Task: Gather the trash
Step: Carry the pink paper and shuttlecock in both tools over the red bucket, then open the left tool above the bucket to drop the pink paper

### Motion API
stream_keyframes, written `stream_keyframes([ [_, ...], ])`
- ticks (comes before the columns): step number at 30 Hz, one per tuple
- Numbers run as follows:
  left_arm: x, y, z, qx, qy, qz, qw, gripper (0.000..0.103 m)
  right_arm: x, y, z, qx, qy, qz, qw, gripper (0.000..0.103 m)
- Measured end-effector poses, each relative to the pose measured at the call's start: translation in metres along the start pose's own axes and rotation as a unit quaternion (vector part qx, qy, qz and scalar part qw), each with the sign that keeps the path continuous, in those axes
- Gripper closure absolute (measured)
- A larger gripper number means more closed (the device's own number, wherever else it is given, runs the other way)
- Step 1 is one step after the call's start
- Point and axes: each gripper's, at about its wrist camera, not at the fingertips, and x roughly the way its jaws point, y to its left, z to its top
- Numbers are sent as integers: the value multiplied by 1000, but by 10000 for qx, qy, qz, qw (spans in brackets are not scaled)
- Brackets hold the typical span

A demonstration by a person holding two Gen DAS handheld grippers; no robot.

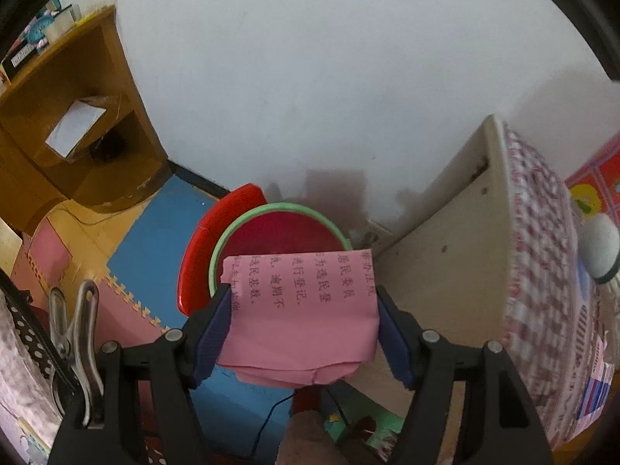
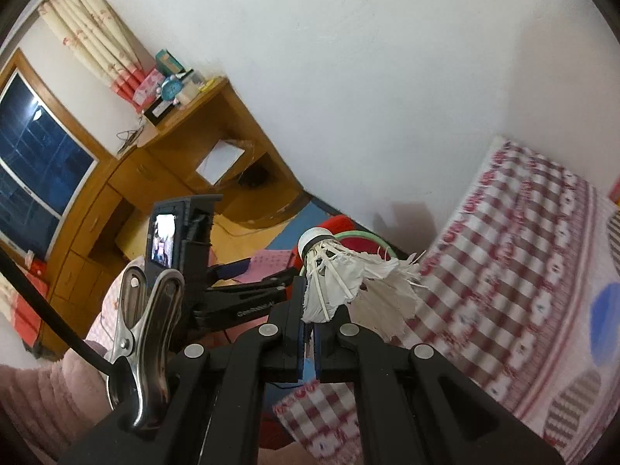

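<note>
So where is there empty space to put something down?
The blue floor mat between the wooden desk and the red bin looks bare. The bin also looks empty inside. The desk top is crowded with boxes and a clock, and the checked tablecloth already carries things.

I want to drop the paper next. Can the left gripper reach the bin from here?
Probably yes. The left gripper holds the pink paper just before the bin, whose mouth is open, with nothing between them.
</note>
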Motion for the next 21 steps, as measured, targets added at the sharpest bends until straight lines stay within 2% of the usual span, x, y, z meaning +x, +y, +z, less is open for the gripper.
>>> stream_keyframes([
  [11,52,21,14,-61,262,-49,9996,29,52,-2,21,1,369,-84,9993,99],
  [21,72,30,21,-134,469,-45,9988,25,80,-3,31,60,577,-139,9982,99],
])
